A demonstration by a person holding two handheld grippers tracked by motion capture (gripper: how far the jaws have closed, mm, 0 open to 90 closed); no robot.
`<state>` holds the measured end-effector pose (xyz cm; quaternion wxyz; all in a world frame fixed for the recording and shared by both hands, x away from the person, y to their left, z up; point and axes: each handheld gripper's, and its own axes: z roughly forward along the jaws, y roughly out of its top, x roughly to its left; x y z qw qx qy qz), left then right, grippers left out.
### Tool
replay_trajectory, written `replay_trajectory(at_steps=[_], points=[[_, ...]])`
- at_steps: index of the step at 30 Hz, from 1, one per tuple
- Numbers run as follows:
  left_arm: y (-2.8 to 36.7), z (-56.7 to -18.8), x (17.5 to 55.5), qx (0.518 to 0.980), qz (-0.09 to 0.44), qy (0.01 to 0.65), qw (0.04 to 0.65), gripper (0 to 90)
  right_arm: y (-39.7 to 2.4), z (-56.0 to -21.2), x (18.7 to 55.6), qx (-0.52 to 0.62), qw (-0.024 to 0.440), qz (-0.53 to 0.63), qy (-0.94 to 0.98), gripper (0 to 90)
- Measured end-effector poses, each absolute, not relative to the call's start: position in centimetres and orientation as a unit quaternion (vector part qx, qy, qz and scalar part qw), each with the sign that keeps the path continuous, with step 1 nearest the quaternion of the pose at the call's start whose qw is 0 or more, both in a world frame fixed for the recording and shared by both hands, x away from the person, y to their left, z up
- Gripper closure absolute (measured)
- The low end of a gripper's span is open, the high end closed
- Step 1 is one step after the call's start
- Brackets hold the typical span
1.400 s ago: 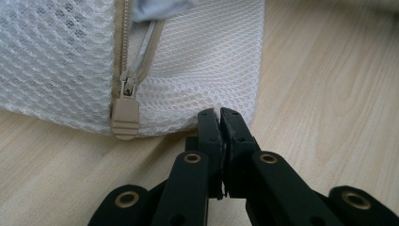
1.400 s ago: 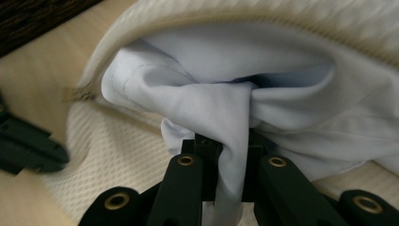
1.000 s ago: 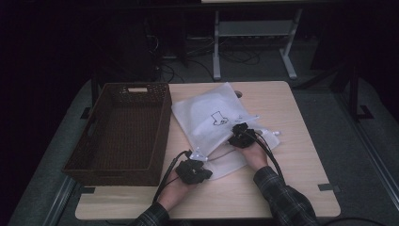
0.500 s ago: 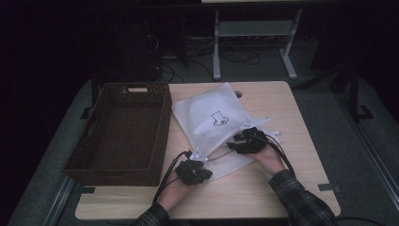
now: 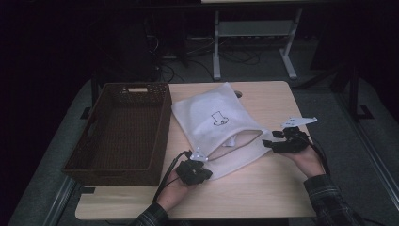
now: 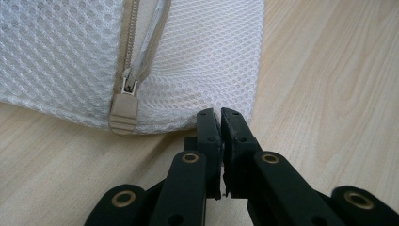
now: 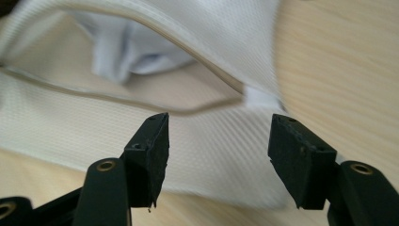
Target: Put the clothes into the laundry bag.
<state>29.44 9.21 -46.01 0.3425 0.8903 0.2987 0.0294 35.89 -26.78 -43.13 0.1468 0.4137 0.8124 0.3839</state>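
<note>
A white mesh zip bag (image 5: 211, 117) lies on the wooden table (image 5: 263, 188), its mouth gaping toward the right. A white garment (image 7: 127, 52) shows inside it. My left gripper (image 5: 202, 162) sits at the bag's near corner, shut on the hem (image 6: 219, 115), right beside the beige zipper pull (image 6: 123, 113). My right gripper (image 5: 270, 142) hovers off the bag's right end. Its jaws have just been opening and stand apart (image 7: 219, 127), with nothing pinched; the bag's mesh (image 7: 70, 127) lies beyond them.
A brown wicker basket (image 5: 136, 85) stands at the table's left, close against the bag. Bare tabletop runs along the front and right of the bag. Beyond the far edge, the legs of a metal stand (image 5: 216, 52) and cables rest on the dark floor.
My right gripper has drawn away to the right, off the bag, and its jaws have opened. The bag's mouth now gapes wider. My left gripper has kept still.
</note>
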Motion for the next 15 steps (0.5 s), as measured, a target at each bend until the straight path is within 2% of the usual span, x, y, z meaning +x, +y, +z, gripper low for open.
replay_trajectory(at_steps=[4,8,12,15], points=[[9.3,-46.1,29.5,0.890,0.027,0.297,0.346,85.8,-27.8,-44.4,36.5,0.434,0.143,0.367,0.810,37.6],[9.3,-46.1,29.5,0.890,0.028,0.296,0.346,85.7,-28.6,-45.4,36.8,0.445,0.130,0.361,0.809,41.5],[9.3,-46.1,29.5,0.890,0.030,0.295,0.346,85.7,-29.0,-45.9,36.7,0.440,0.110,0.374,0.809,68.6],[9.4,-46.0,29.5,0.891,0.034,0.295,0.344,86.0,-28.8,-45.5,36.2,0.432,0.118,0.369,0.815,81.1]])
